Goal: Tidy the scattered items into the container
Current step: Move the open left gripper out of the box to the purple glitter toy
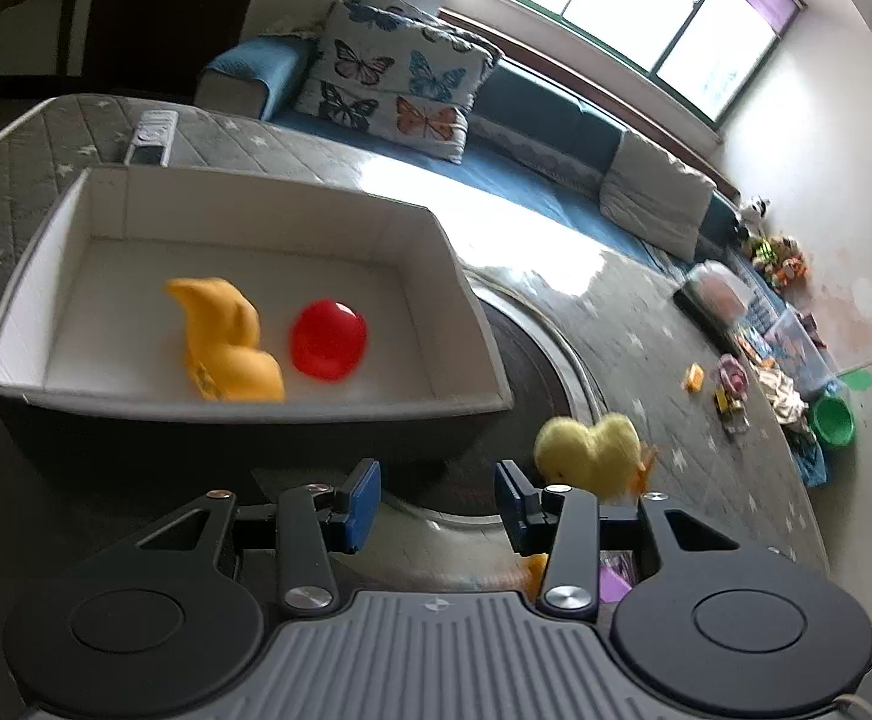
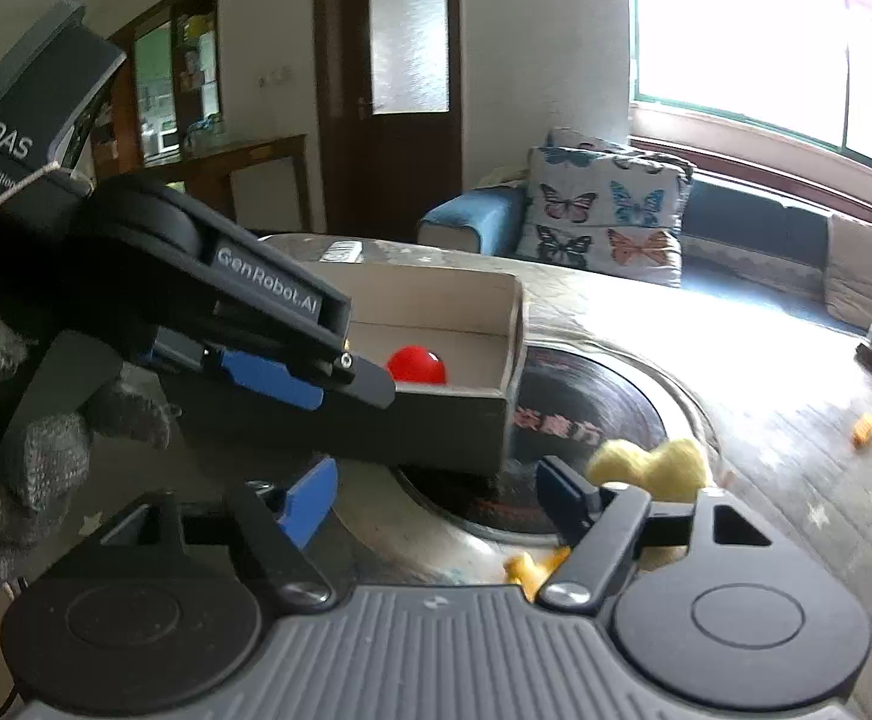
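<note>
Left wrist view: left gripper (image 1: 437, 498) is hanging over the bench (image 1: 664, 360), fingers (image 1: 363, 495) released, nothing between them. The box (image 1: 478, 324) is sitting just ahead, holding an orange toy (image 1: 222, 339) and a red ball (image 1: 327, 339). A yellow chick (image 1: 589, 450) is lying outside the box, just beside the right finger.

Right wrist view: right gripper (image 2: 439, 501) is showing fingers (image 2: 309, 501) released and empty. The chick (image 2: 652, 465) is lying just beyond its right finger. A gloved hand (image 2: 21, 450) is holding the left gripper (image 2: 291, 372) at the box (image 2: 514, 312); the ball (image 2: 416, 365) is resting inside.

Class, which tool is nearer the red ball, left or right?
Left. The left tool hangs at the near wall of the box, close to the red ball; the right tool is farther back, short of the box.
</note>
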